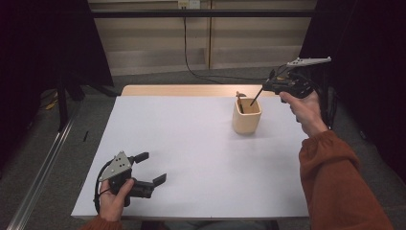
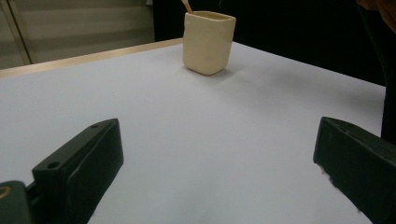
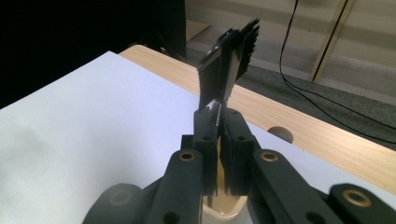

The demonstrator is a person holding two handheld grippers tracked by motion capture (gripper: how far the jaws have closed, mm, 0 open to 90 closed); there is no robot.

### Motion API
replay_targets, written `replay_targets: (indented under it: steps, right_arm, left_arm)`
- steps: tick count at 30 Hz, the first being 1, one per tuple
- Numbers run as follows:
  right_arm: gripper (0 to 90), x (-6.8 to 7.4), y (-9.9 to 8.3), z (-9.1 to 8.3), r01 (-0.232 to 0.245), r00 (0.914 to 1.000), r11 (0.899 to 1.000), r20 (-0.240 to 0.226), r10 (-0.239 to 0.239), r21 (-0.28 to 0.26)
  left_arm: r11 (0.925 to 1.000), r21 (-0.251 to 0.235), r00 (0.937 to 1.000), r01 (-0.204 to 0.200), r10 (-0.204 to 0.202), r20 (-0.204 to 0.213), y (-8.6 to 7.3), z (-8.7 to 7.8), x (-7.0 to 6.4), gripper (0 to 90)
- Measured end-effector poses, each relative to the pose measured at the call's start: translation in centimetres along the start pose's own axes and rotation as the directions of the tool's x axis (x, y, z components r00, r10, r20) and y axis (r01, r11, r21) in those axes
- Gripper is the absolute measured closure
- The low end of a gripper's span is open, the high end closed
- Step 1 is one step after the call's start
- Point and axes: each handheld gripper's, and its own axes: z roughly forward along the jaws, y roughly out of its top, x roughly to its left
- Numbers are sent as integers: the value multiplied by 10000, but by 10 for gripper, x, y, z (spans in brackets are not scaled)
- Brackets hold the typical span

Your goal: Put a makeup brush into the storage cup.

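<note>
A cream square cup (image 1: 247,118) stands on the white table top (image 1: 191,153) at the back right; a wooden-handled item (image 1: 240,97) sticks out of it. My right gripper (image 1: 265,87) hovers just right of and above the cup, shut on a flat black comb-like piece (image 1: 255,97) that slants down into the cup's mouth. In the right gripper view the comb-like piece (image 3: 229,56) rises past my gripper (image 3: 218,116), with the cup's rim (image 3: 224,206) below. My left gripper (image 1: 153,167) rests open near the front left corner, nothing between its fingers; the left gripper view shows the gripper (image 2: 217,140) facing the cup (image 2: 208,42).
A bare wooden strip (image 1: 182,90) runs along the table's far edge, with a round hole (image 3: 280,134) in it. A black cable (image 1: 191,67) trails over the grey floor behind. Dark curtains stand at both sides.
</note>
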Motion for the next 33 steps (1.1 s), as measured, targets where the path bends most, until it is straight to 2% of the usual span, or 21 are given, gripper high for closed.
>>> replay_targets:
  steps: [5,12,22,33]
  right_arm:
    - [855,-1,-1,3,-41,10000,10000,30,40,77]
    - [855,-1,-5,11,199,9997,9982,122,-206,573]
    - [855,-1,-12,21,135,9999,9970,-35,-133,765]
    - [855,-2,-23,28,66,9999,9953,-143,-52,970]
  left_arm:
    - [10000,-4,10000,2,-2,-21,0,0,0,16]
    - [10000,37,10000,-13,13,-39,0,0,0,16]
    - [9999,35,9999,123,-123,-64,-1,0,2,16]
    - [10000,86,10000,27,-27,-2,-1,1,1,16]
